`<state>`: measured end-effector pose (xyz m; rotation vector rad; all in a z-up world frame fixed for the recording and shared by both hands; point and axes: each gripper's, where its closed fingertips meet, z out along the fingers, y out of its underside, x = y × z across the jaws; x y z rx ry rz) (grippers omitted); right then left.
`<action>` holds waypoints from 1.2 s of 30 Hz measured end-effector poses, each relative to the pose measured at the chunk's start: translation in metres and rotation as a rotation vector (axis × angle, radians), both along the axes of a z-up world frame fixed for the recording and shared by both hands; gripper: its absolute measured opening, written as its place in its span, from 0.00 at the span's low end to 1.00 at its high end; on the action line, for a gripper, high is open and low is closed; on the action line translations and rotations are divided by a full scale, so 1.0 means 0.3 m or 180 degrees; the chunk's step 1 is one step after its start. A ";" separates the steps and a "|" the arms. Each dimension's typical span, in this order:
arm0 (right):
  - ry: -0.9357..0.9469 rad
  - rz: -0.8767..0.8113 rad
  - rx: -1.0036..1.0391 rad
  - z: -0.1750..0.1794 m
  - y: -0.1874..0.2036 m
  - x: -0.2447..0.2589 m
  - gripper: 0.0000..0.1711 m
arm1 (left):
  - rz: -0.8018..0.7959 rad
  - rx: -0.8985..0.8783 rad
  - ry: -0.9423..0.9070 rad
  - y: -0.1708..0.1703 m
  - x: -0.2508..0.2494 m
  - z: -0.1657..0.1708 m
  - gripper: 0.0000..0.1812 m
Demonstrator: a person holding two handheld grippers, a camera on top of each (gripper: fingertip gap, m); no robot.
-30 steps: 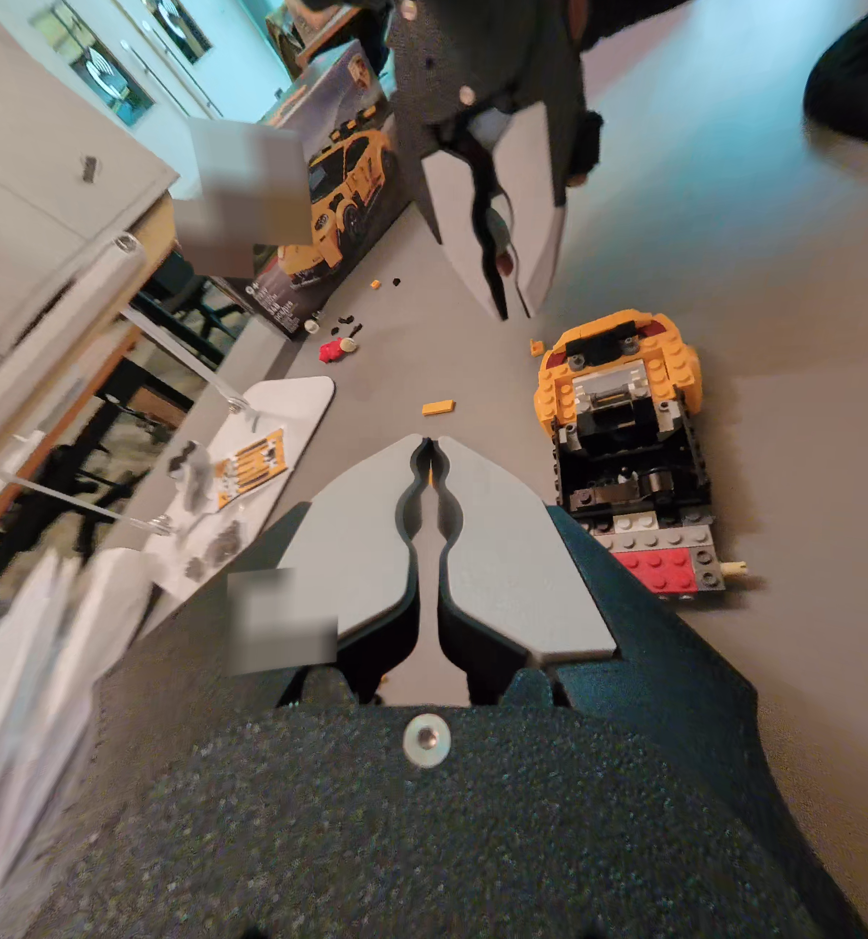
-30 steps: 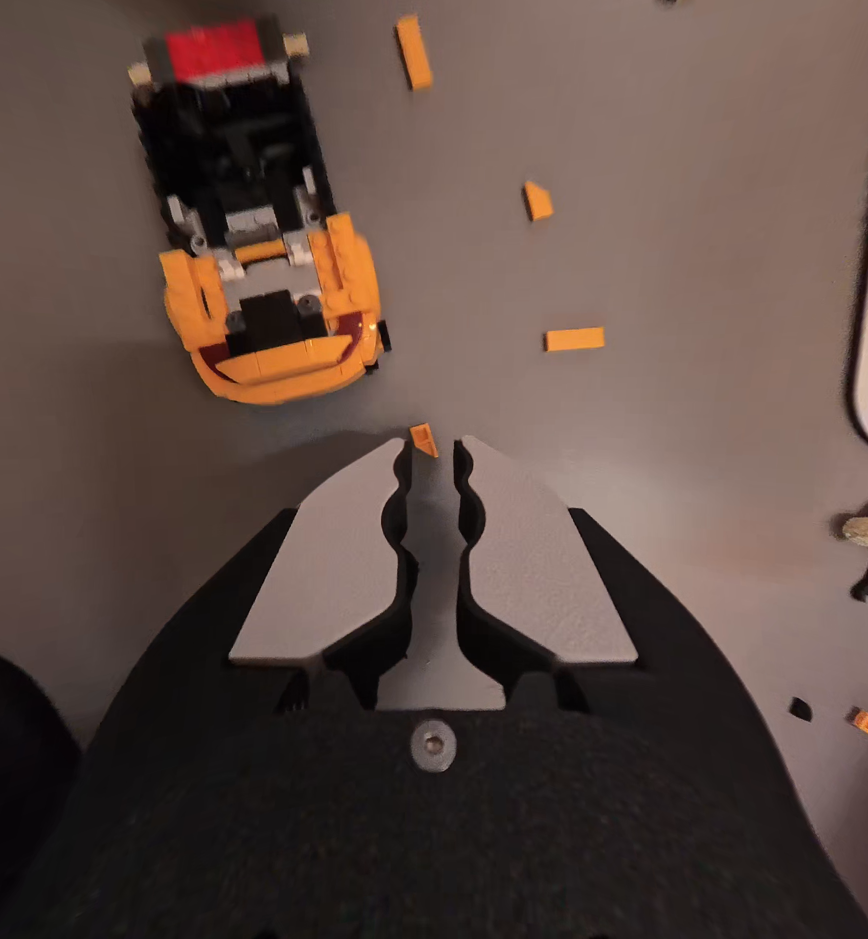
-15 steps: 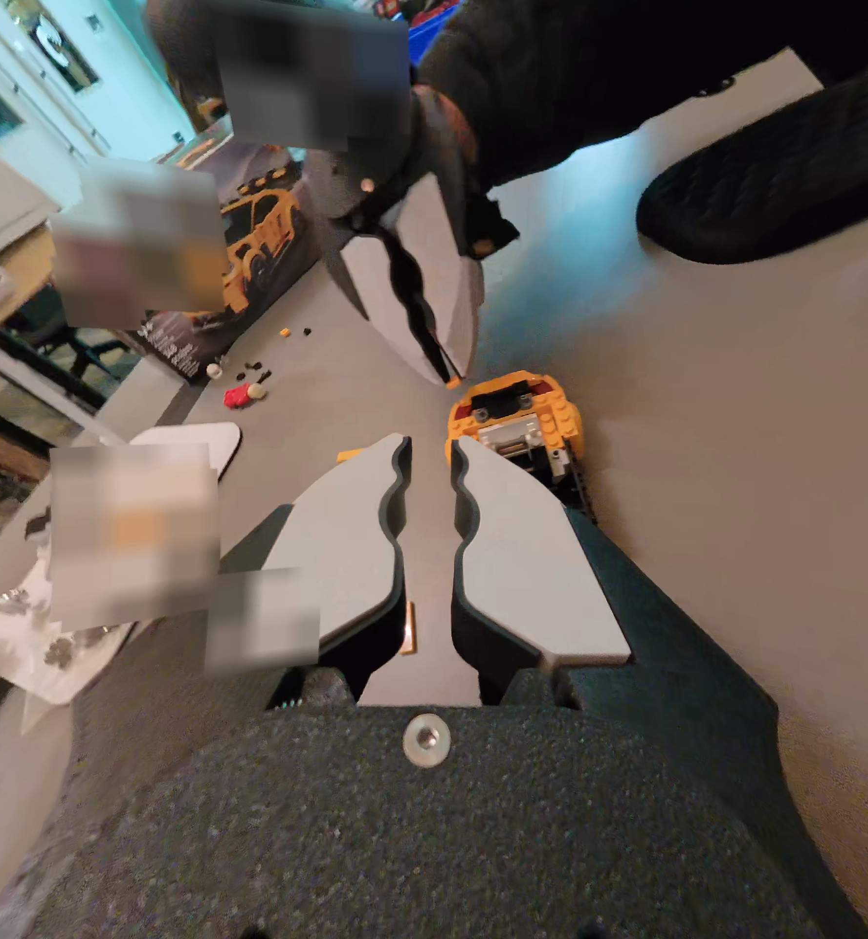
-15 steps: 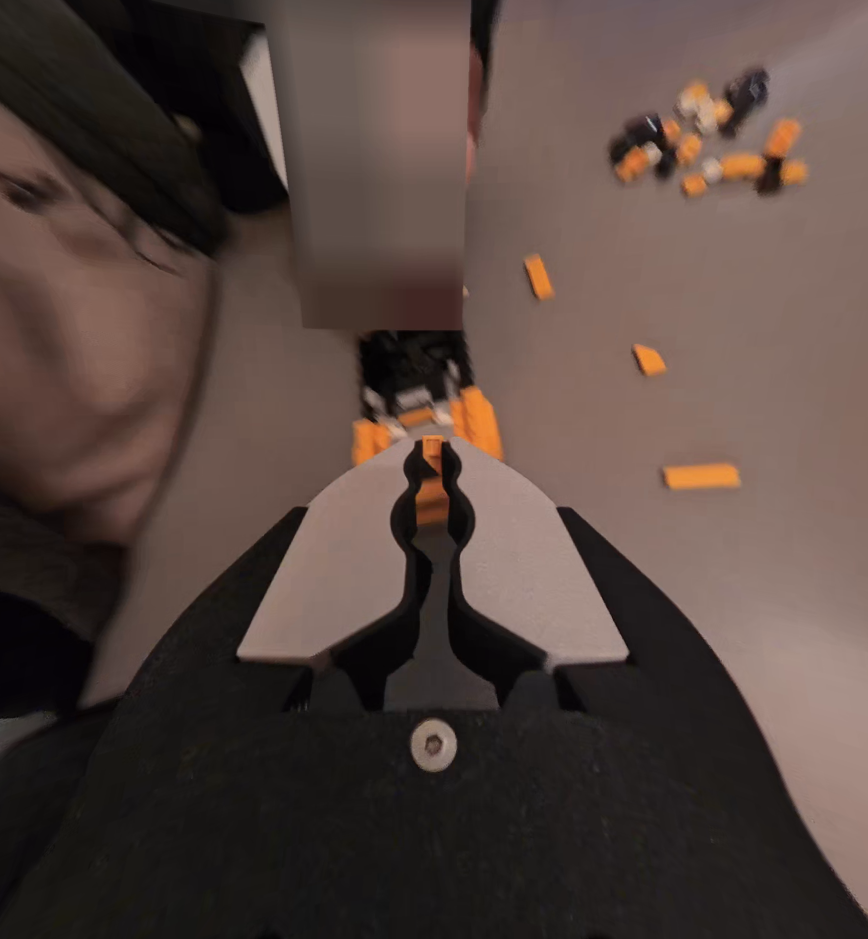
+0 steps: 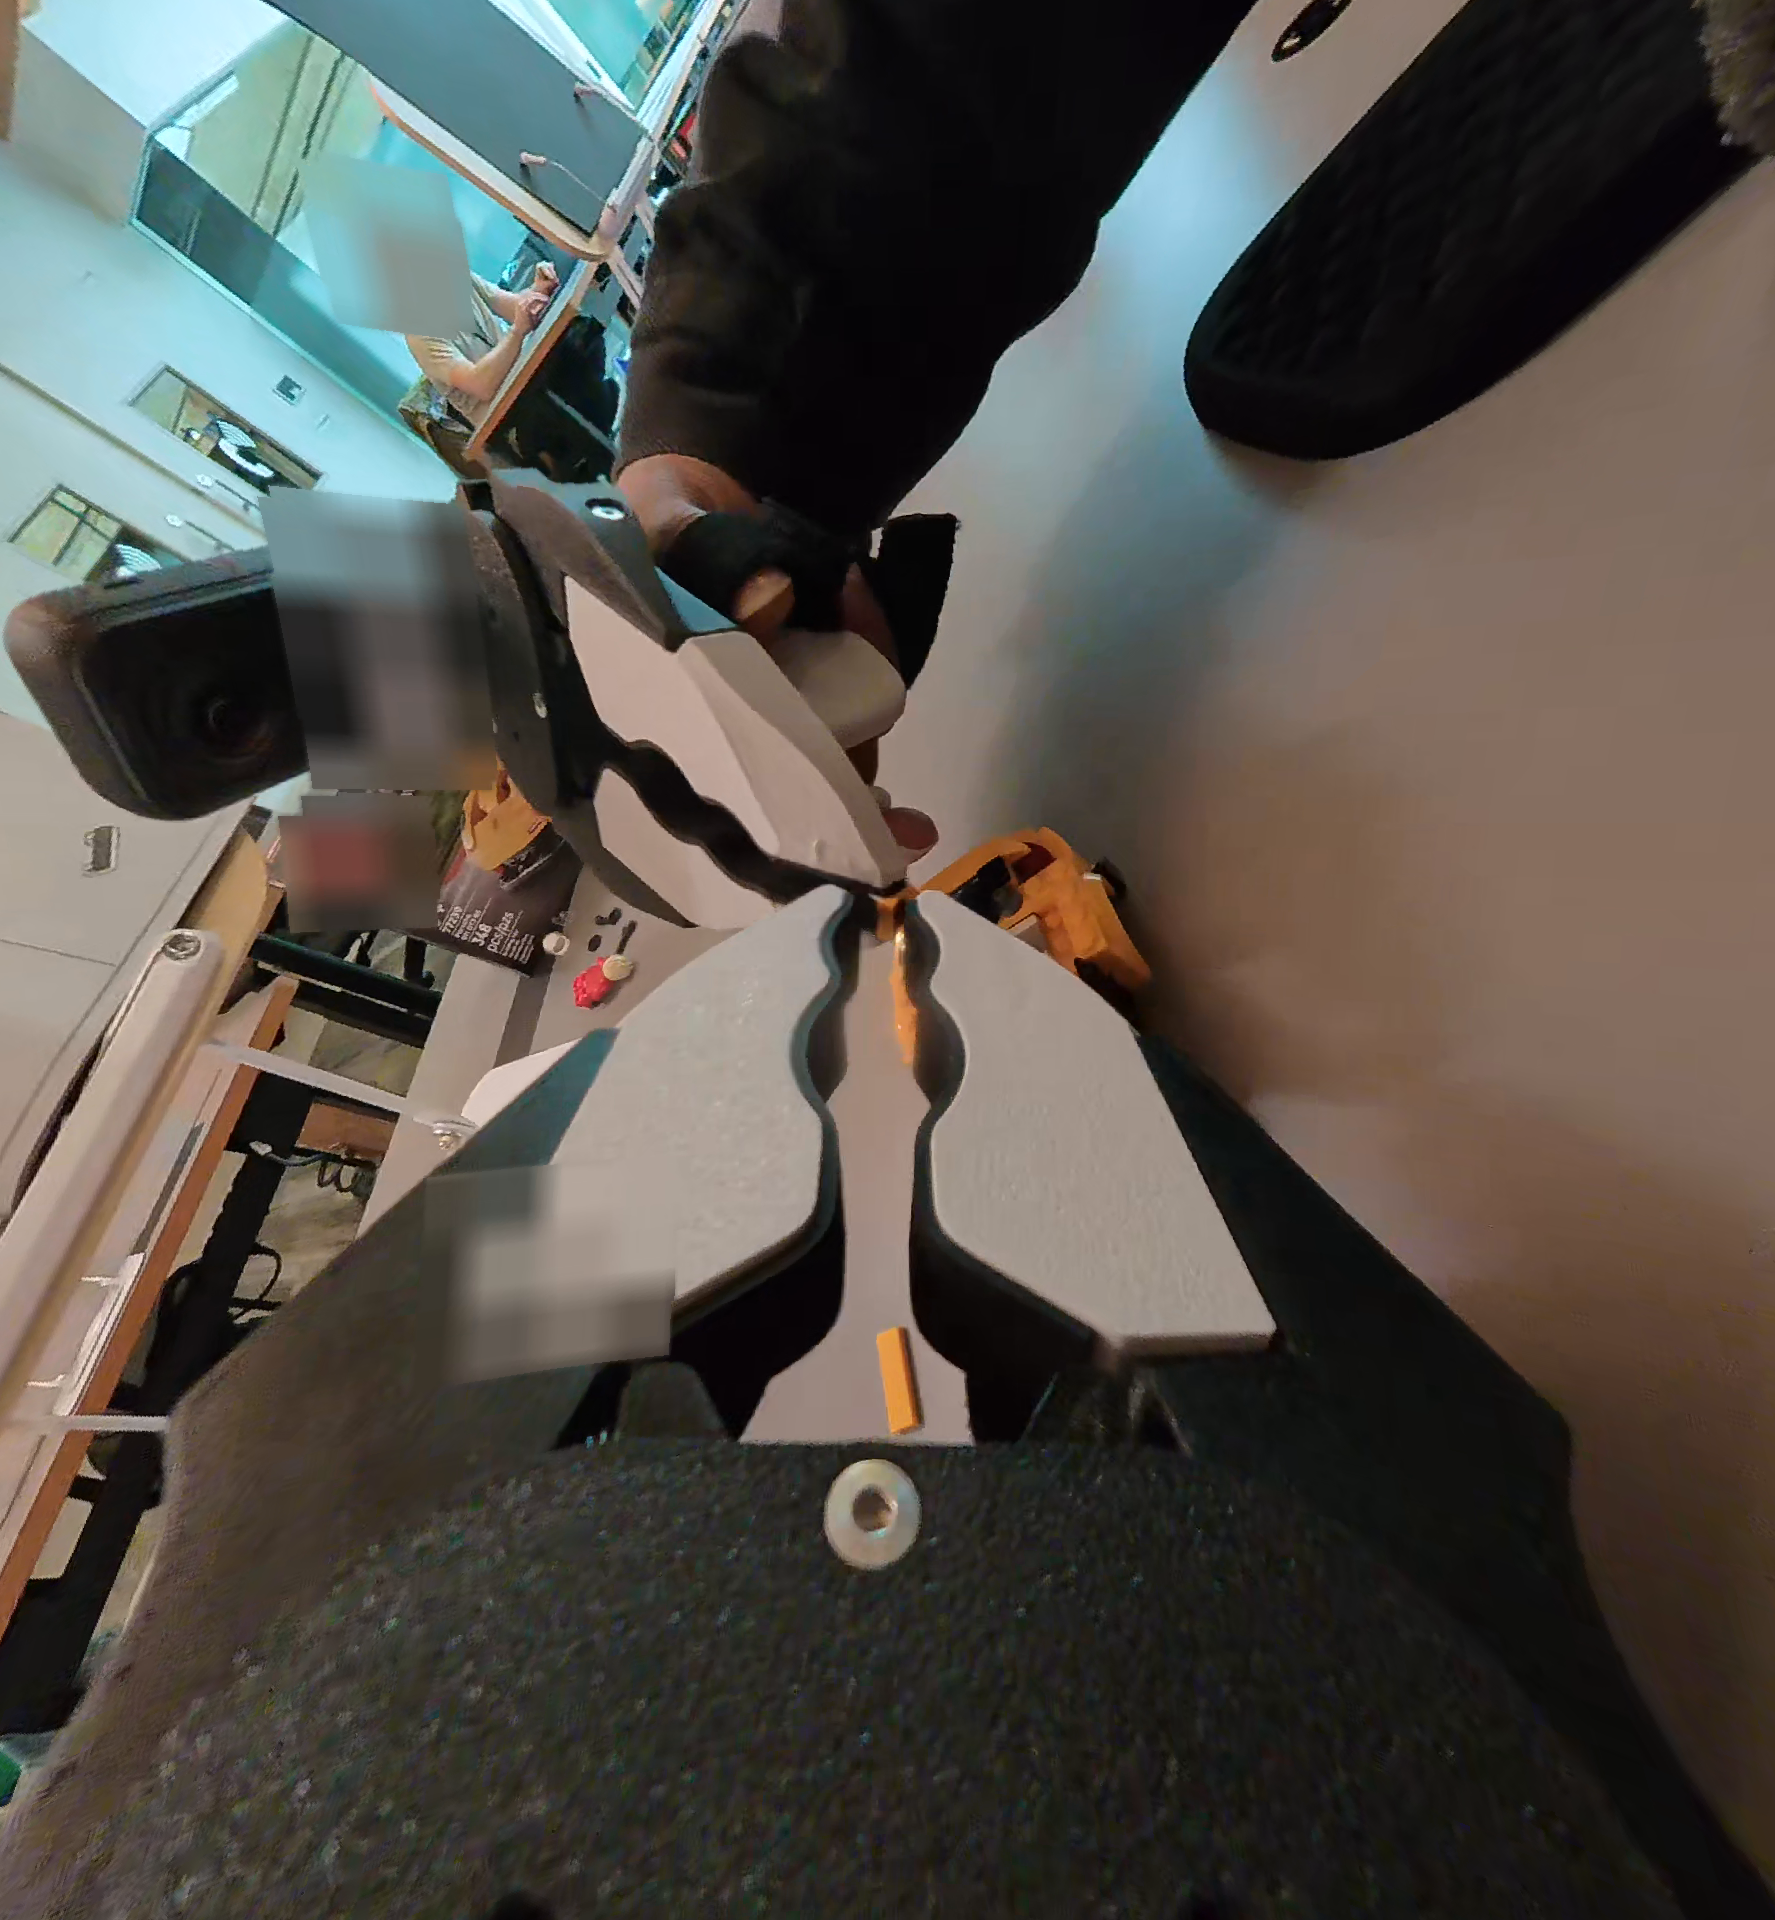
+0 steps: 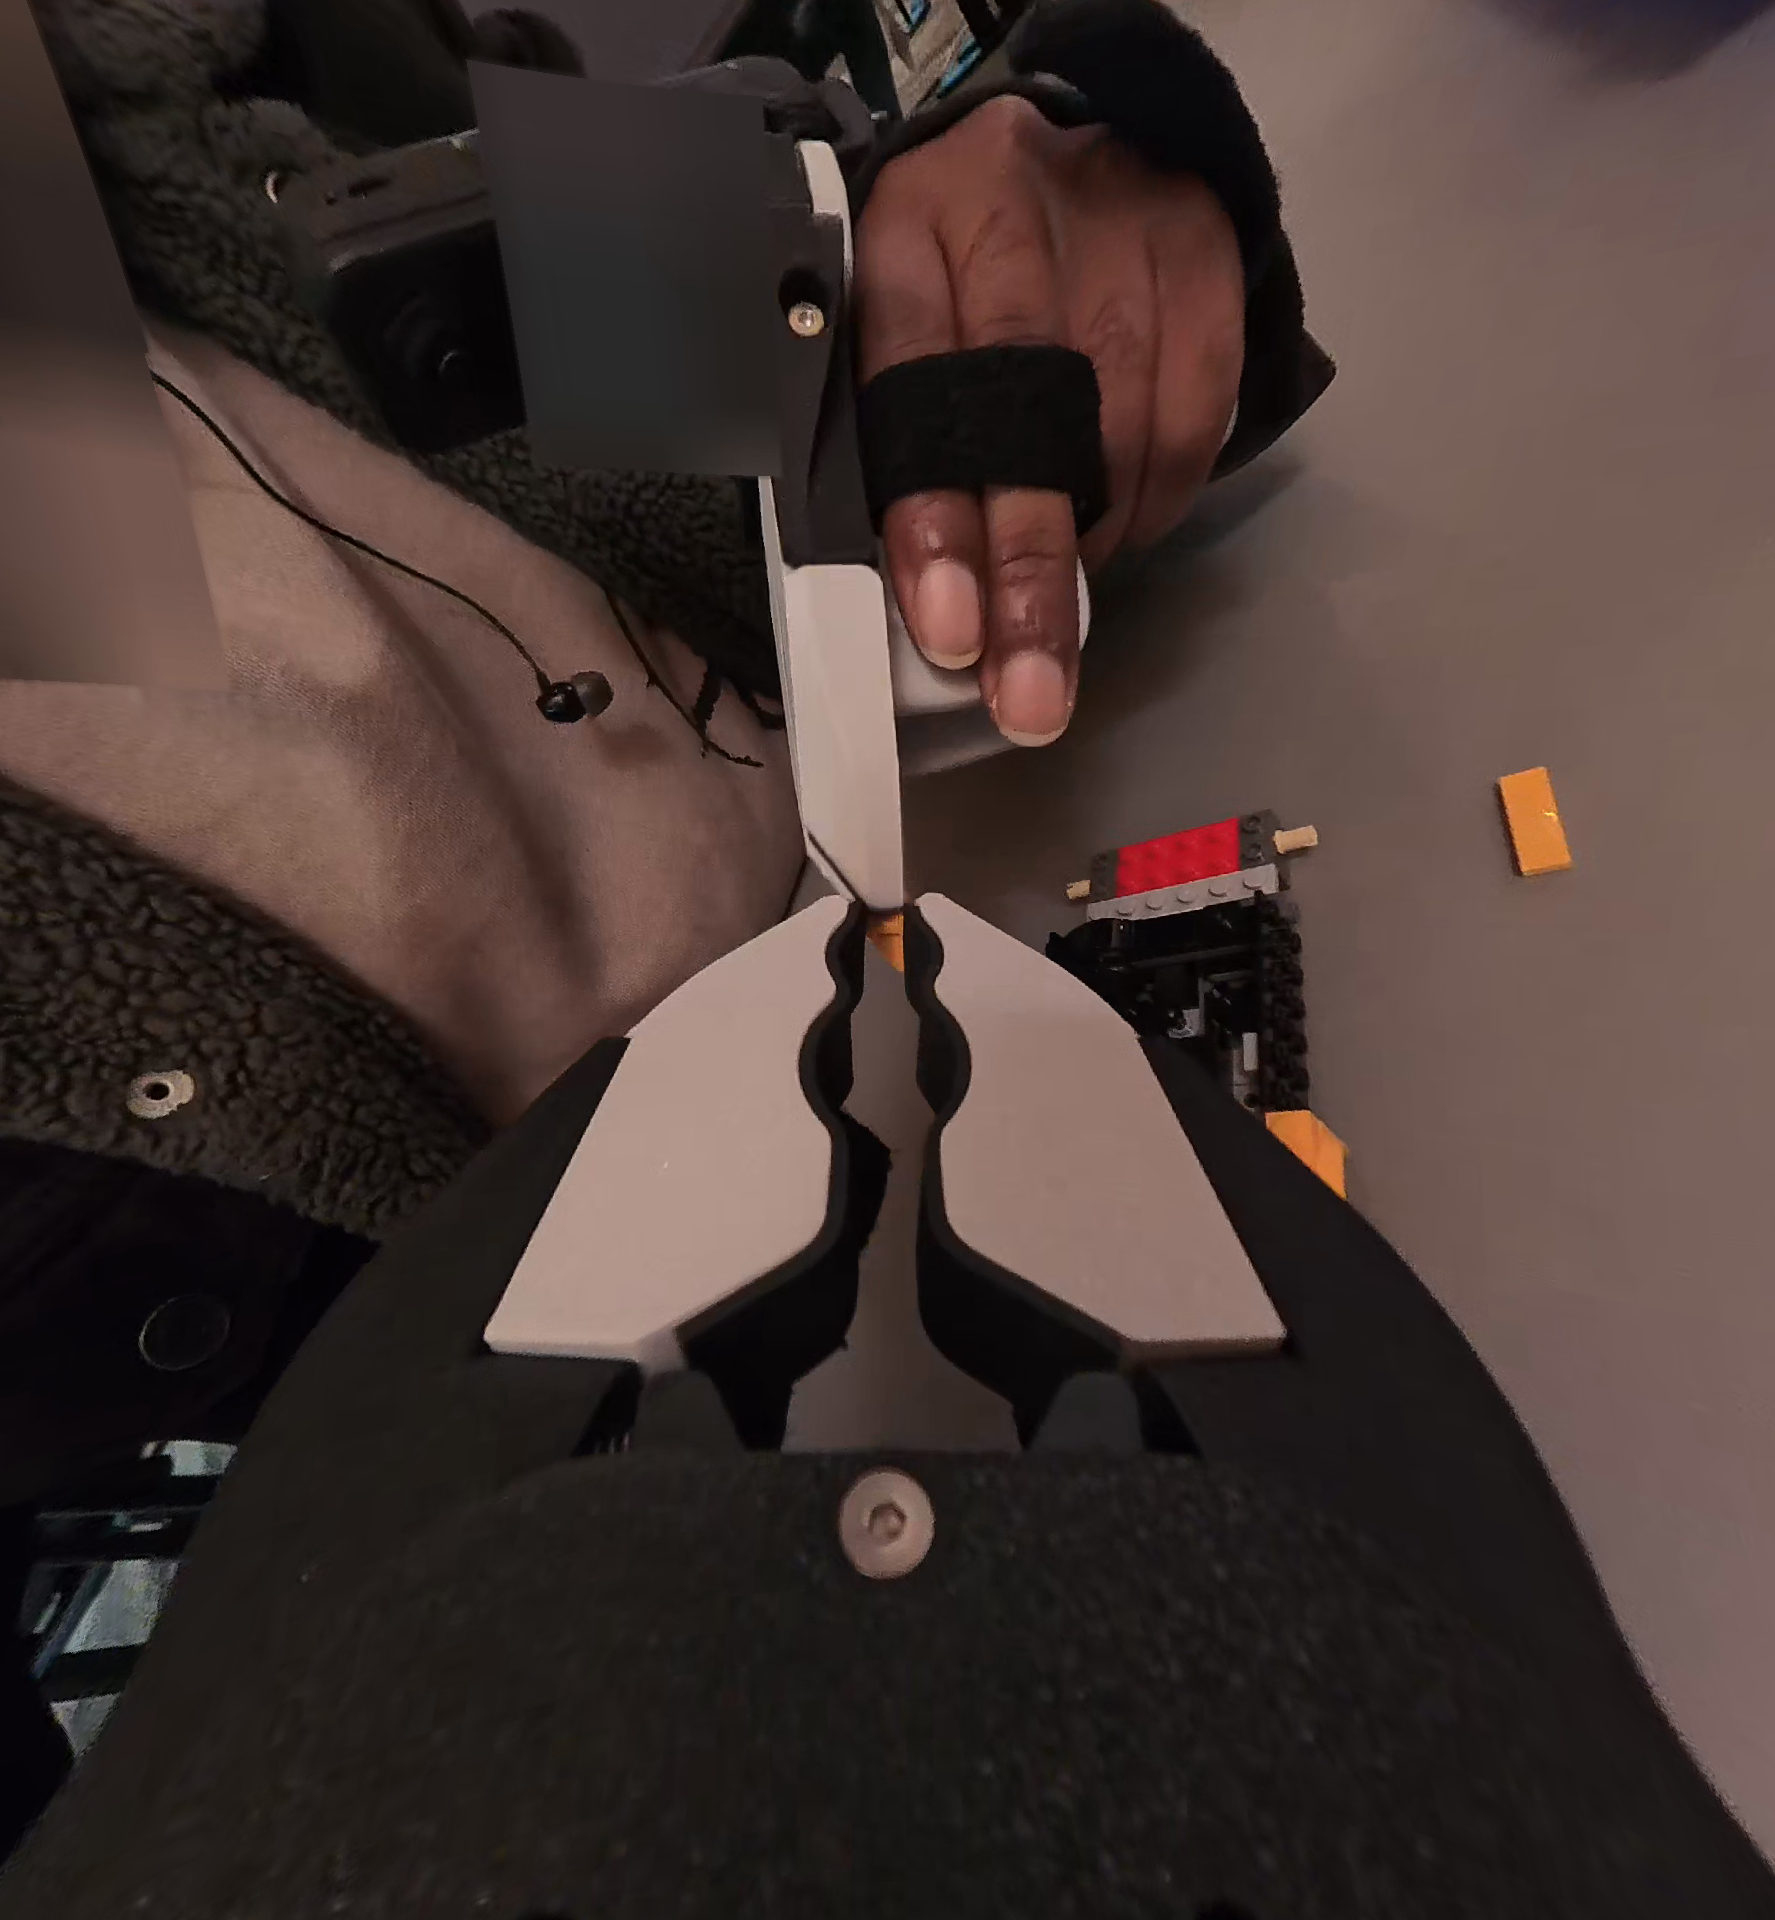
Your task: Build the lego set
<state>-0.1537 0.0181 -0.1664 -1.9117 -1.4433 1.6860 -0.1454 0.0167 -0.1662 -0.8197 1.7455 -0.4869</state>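
Both grippers are raised above the grey table (image 5: 1485, 935) and meet tip to tip. My right gripper (image 6: 883, 914) is shut on a small orange piece (image 6: 888, 940). It also shows in the left wrist view (image 5: 888, 883), coming in from the upper left. My left gripper (image 5: 883, 902) has its jaws a narrow way apart around the orange piece (image 5: 898, 977), with grey showing beside it. In the right wrist view the left gripper (image 6: 862, 883) is edge-on from above. The half-built orange car (image 5: 1059, 914) lies on the table just behind the tips (image 6: 1195, 966).
An orange plate (image 6: 1535, 821) lies right of the car, and another (image 5: 898, 1392) lies under my left gripper. A red minifigure (image 5: 597, 982), small black bits and the set's box (image 5: 488, 914) are at the far left. The person's torso (image 6: 343, 831) is close behind. Left and right tips are no more than a few centimetres apart. My right tips are roughly 12 centimeters from the orange plate (image 6: 1535, 821).
My right gripper picked a small orange piece off the table and lifted it. Both grippers rose and swung to face each other. My left gripper opened, then narrowed around the piece.
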 end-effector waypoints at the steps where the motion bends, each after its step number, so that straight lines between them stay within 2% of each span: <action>1: -0.0002 -0.0008 -0.0006 0.000 0.000 0.001 0.04 | -0.0004 0.0015 0.0007 -0.003 0.001 -0.001 0.02; 4: -0.0013 -0.0088 0.0048 -0.006 0.007 0.005 0.04 | 0.0046 -0.0109 0.0015 0.002 0.005 -0.008 0.02; 6: 0.0026 -0.0259 0.0216 -0.001 0.030 0.008 0.05 | 0.0119 -0.0525 -0.0014 0.017 0.008 -0.007 0.01; 8: 0.0062 -0.0516 0.0643 0.018 0.064 0.018 0.06 | 0.0201 -0.1362 -0.0071 0.041 0.011 0.004 0.01; 10: 0.0085 -0.0779 0.1222 0.047 0.087 0.027 0.07 | 0.0190 -0.2456 -0.0134 0.059 0.011 0.027 0.02; 14: -0.0294 -0.1081 0.2749 0.039 0.112 0.040 0.08 | 0.0036 -0.4307 -0.0209 0.096 0.008 0.066 0.02; 17: -0.0447 -0.1194 0.3276 0.044 0.120 0.028 0.08 | -0.0080 -0.5166 -0.0180 0.104 0.010 0.066 0.01; 19: -0.0551 -0.1195 0.3539 0.045 0.132 0.028 0.08 | -0.0104 -0.5477 -0.0113 0.102 0.015 0.057 0.02; 25: -0.0750 -0.0955 0.3670 0.021 0.131 0.015 0.05 | -0.0039 -0.5742 -0.0040 0.108 0.019 0.035 0.01; 30: -0.0698 -0.0964 0.3334 0.011 0.145 0.027 0.05 | 0.0052 -0.5690 -0.0119 0.130 0.022 0.024 0.02; 33: -0.0769 -0.0984 0.2969 -0.014 0.184 0.092 0.05 | 0.0343 -0.5085 -0.0016 0.159 0.010 -0.019 0.09; 36: -0.0910 -0.0892 0.2557 -0.072 0.204 0.149 0.05 | 0.0576 -0.4258 0.0252 0.168 -0.002 -0.072 0.12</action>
